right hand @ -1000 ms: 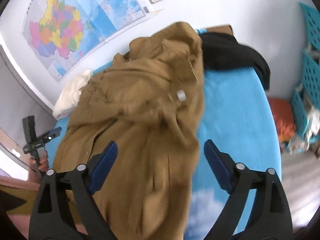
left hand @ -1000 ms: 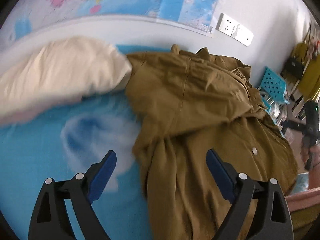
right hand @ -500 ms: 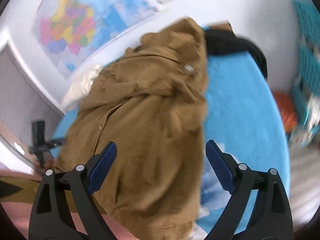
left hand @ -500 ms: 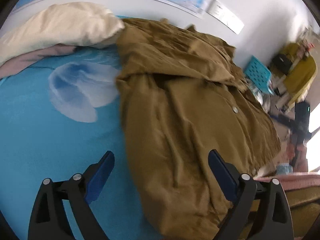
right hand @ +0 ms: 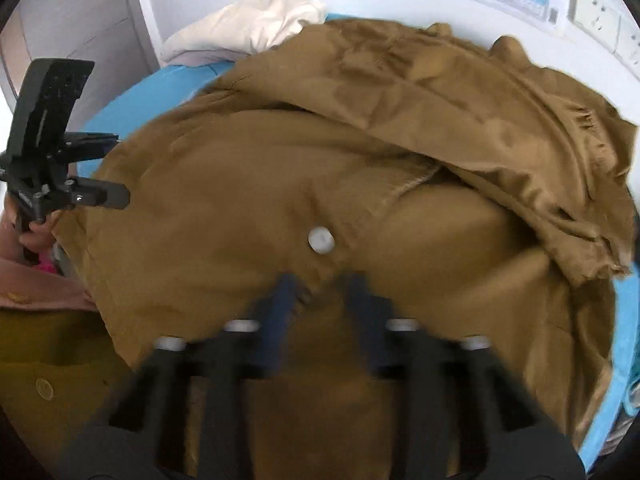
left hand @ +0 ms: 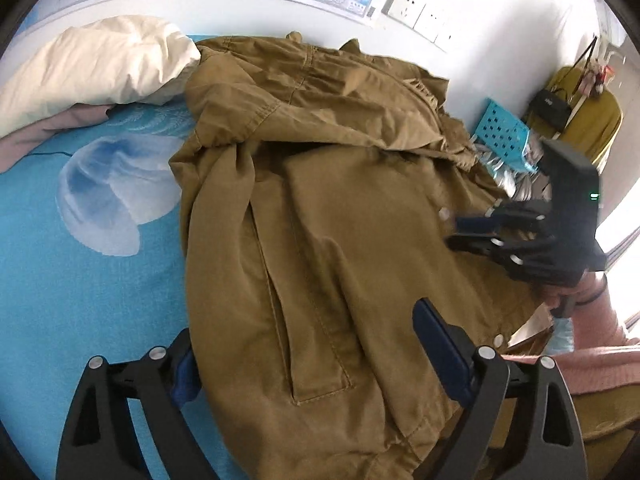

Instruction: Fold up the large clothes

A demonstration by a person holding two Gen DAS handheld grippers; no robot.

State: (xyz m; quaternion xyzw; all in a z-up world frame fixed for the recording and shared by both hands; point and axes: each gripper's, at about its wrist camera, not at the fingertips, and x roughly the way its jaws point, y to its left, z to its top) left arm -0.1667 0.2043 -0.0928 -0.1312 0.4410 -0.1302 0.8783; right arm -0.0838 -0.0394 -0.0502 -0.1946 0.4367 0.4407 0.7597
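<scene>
A large mustard-brown jacket [left hand: 320, 200] lies rumpled across the bed, one side folded over its top [right hand: 460, 120]. My left gripper [left hand: 306, 332] straddles the jacket's lower corner near the pocket. Its jaws are wide and closing, with cloth between them and the pads clear of it. It also shows at the jacket's left edge in the right wrist view [right hand: 120, 168]. My right gripper [right hand: 320, 284], blurred, has its jaws closing to a pinch on the front edge just below a white button [right hand: 321, 240]. From the left wrist view it [left hand: 452, 232] sits by the button row.
A blue printed sheet [left hand: 80, 280] covers the bed. A cream pillow [left hand: 92, 64] lies at its head by the wall with a map and sockets [left hand: 420, 16]. A teal basket [left hand: 504, 136] and hanging yellow clothes [left hand: 580, 120] stand beyond the bed. A pink sleeve [left hand: 580, 364] is at lower right.
My right gripper swung across onto the jacket's front edge and its wide jaws came together on the cloth. My left gripper moved lower and closer over the jacket's bottom corner.
</scene>
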